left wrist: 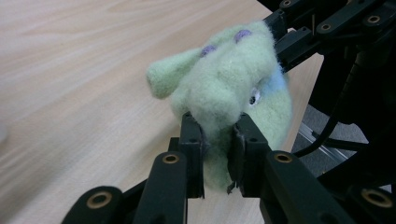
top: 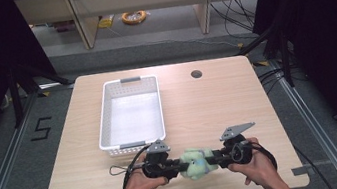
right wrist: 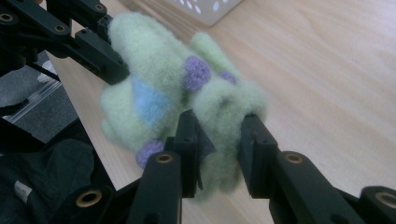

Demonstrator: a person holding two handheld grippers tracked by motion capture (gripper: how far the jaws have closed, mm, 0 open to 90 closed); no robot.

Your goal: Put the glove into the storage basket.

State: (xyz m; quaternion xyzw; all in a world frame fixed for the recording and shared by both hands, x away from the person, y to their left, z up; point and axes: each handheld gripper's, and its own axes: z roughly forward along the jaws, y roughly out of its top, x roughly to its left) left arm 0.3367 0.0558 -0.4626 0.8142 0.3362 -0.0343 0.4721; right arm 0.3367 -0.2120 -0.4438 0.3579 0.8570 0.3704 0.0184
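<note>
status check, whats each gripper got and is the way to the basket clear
Left gripper and right gripper both shut on green plush toy, one from each side. White basket just beyond, looks empty. Nothing between.

Both forearms come in over the counter's near edge. The left gripper [top: 176, 164] and right gripper [top: 215, 157] point at each other, level, each with its fingers [left wrist: 192, 140] pinched on a soft toy [top: 196, 163] between them.

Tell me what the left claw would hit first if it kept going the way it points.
The left claw already grips the plush toy; pushing straight on through it, it would likely meet the right claw, which faces it and clamps the toy's far side.
</note>
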